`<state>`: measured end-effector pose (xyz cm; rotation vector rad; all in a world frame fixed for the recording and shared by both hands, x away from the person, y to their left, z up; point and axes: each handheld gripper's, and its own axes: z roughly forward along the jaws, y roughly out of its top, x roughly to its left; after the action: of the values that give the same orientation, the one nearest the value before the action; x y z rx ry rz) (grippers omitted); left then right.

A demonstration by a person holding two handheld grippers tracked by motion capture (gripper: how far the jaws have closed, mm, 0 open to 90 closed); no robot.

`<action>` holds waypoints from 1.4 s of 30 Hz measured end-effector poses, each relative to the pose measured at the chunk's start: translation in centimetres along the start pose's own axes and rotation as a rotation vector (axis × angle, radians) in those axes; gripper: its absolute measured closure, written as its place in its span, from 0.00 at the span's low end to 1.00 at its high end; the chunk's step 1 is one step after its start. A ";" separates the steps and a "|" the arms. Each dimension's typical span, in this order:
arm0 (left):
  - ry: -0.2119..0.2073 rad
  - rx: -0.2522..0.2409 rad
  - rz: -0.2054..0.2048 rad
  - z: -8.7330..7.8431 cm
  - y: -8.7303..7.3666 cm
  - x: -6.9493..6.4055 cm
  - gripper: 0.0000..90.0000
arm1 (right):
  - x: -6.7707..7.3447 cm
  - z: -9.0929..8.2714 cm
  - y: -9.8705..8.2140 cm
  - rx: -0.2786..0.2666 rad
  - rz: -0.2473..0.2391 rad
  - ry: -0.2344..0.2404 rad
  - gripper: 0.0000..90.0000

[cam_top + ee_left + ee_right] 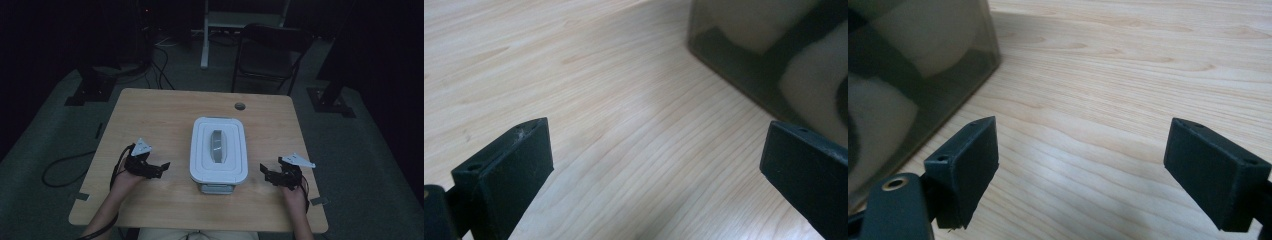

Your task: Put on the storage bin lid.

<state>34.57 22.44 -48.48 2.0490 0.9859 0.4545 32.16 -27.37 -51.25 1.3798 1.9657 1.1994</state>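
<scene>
A white lidded storage box [219,150] with a grey handle on its lid stands in the middle of the wooden table [165,115]. My left gripper [159,169] rests on the table to the box's left, open, with nothing between its jaws. My right gripper [267,173] rests to the box's right, also open and empty. In the left gripper view, the box's translucent side wall [744,55] is ahead at upper right, beyond the gripper [656,160]. In the right gripper view, the box wall [913,75] lies at left, next to the gripper [1083,170].
A round cable hole [240,106] sits near the table's far edge. A dark chair [270,55] and stand bases [90,90] are on the floor beyond the table. Cables [65,167] trail on the floor at left. Bare tabletop surrounds the box.
</scene>
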 end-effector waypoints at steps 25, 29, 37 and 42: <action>0.138 0.012 -0.130 -4.2 -5.5 2.7 0.01 | -2.1 -2.5 -2.3 0.034 0.061 -0.125 0.16; 0.155 0.027 -0.154 -4.8 -6.2 3.1 0.01 | -1.9 -2.4 -2.4 0.064 0.082 -0.163 0.16; 0.209 0.052 -0.186 -5.1 -7.3 3.7 0.01 | -1.8 -2.4 -2.6 0.098 0.080 -0.249 0.16; 0.241 0.075 -0.200 -5.1 -7.7 4.0 0.01 | -1.9 -2.2 -2.7 0.139 0.116 -0.265 0.16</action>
<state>30.23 31.06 -51.48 1.9669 1.3563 0.5744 29.83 -30.33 -52.65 1.6494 1.8313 0.8872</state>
